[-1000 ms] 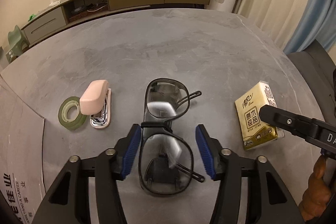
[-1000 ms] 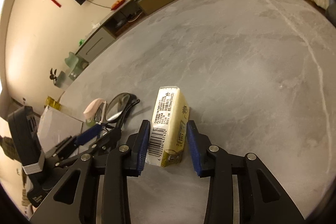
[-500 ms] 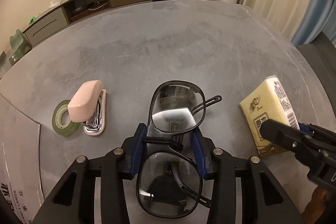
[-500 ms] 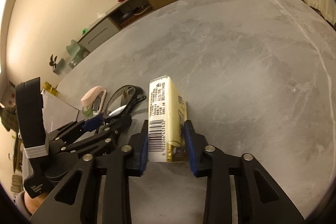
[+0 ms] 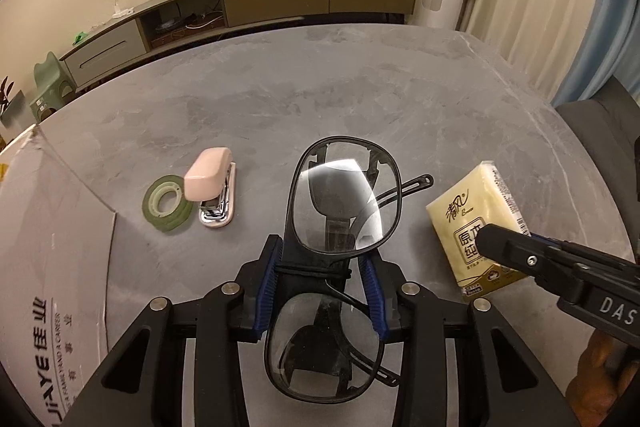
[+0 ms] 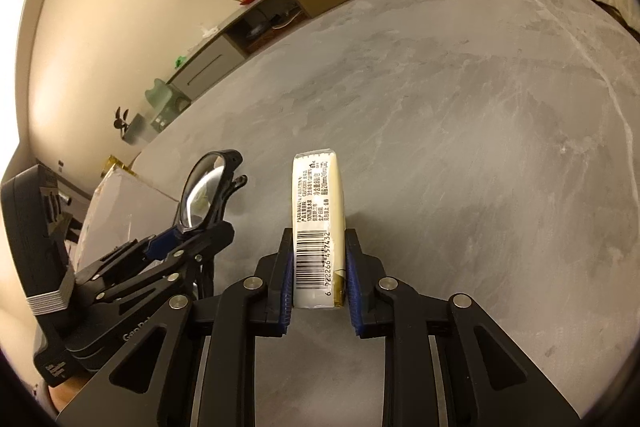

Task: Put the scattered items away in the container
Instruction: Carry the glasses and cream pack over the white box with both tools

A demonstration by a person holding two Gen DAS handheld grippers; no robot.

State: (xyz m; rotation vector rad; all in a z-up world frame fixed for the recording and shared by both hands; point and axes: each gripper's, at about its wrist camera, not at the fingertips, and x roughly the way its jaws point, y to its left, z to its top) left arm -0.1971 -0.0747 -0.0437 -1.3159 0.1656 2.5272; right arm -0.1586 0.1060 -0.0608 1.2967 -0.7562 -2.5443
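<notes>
Left gripper (image 5: 320,291): its blue pads clamp the bridge of one pair of black-framed glasses (image 5: 344,199), held clear of the grey table (image 5: 360,99). The long axis of the glasses runs straight forward along the fingers, one lens ahead of the pads and the other behind them, with the temples folded underneath.

Right gripper (image 6: 318,267): its pads are closed on the two broad faces of one yellow tissue pack (image 6: 318,211), whose long axis likewise points forward along the fingers; the barcoded edge faces up. In the left wrist view the pack appears to be off the table.

Landmark: the cardboard box (image 5: 52,251), taken here to be the container. Seen from the left gripper, the box lies to its left, with an open flap nearest it. The left gripper is nearer the box; the right gripper is on the far side of the left one, so the tissue pack has the longer crossing. The coming move is judged to be a leftward carry of both loads.

Between the box and the glasses, on the table, lie one roll of green tape (image 5: 166,205) and one pink stapler (image 5: 212,193), touching each other and just beside the box flap.

Count: glasses, one; tissue pack, one; tape, one; stapler, one; box, one.
</notes>
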